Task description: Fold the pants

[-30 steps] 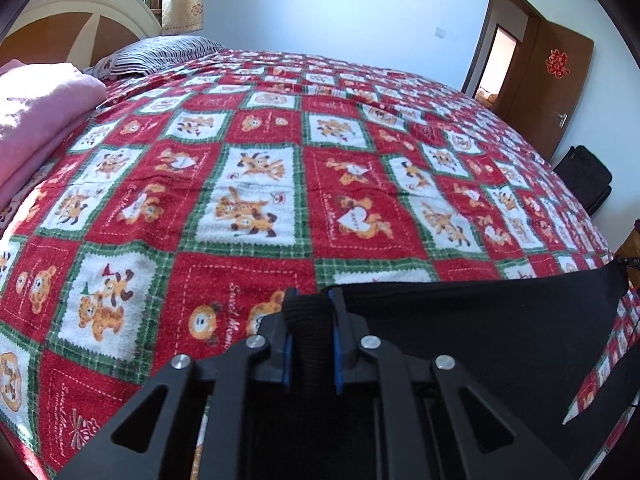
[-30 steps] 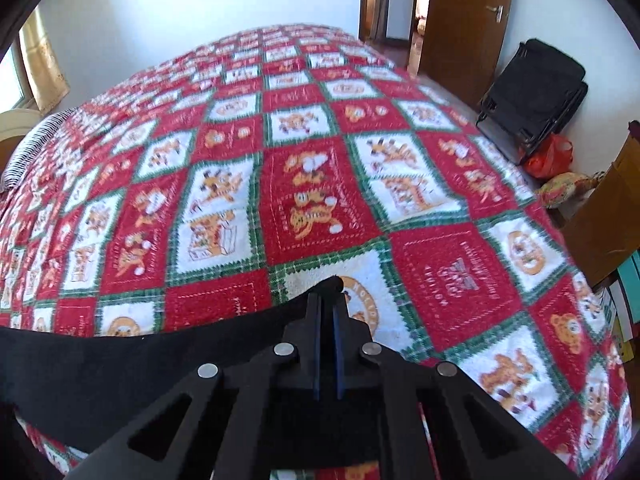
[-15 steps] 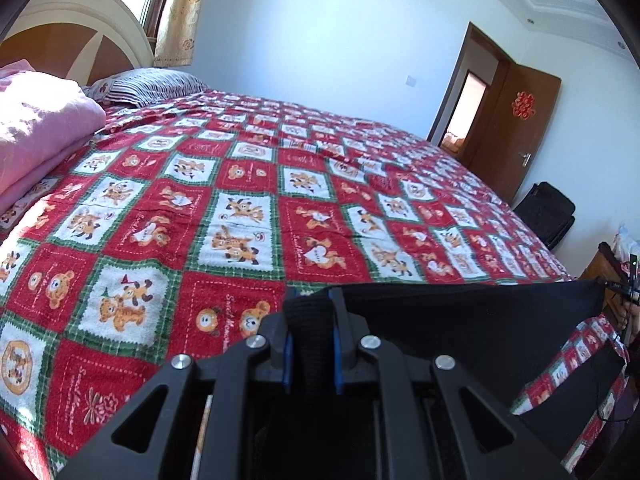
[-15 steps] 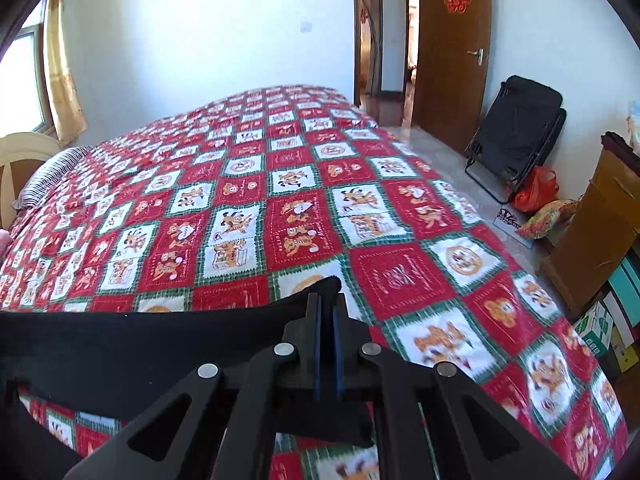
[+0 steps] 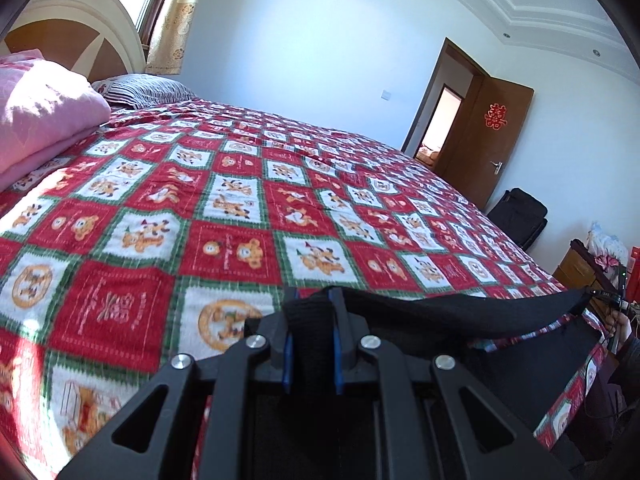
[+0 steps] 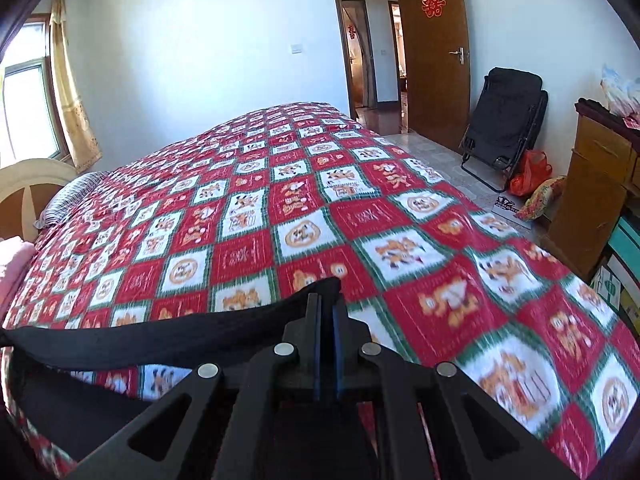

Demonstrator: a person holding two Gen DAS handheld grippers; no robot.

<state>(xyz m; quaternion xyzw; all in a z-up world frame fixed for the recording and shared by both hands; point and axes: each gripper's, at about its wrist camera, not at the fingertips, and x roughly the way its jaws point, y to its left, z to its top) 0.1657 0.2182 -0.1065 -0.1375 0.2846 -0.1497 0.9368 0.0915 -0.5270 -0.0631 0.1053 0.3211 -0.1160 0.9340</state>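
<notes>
left wrist: bunched black pants (image 5: 440,316)

A wide bed (image 5: 248,216) fills the room, covered by a red, white and green checked blanket (image 6: 320,216) printed with cartoon animals, its near edge hanging over the side. At the far left, by the curved headboard (image 5: 76,36), lie 1 striped pillow (image 5: 148,90) and, nearer, 1 folded pink quilt (image 5: 44,108) resting on the blanket. A band of black pants (image 6: 160,340) stretches across the near edge of the bed; whether it touches the blanket there cannot be told.
</notes>
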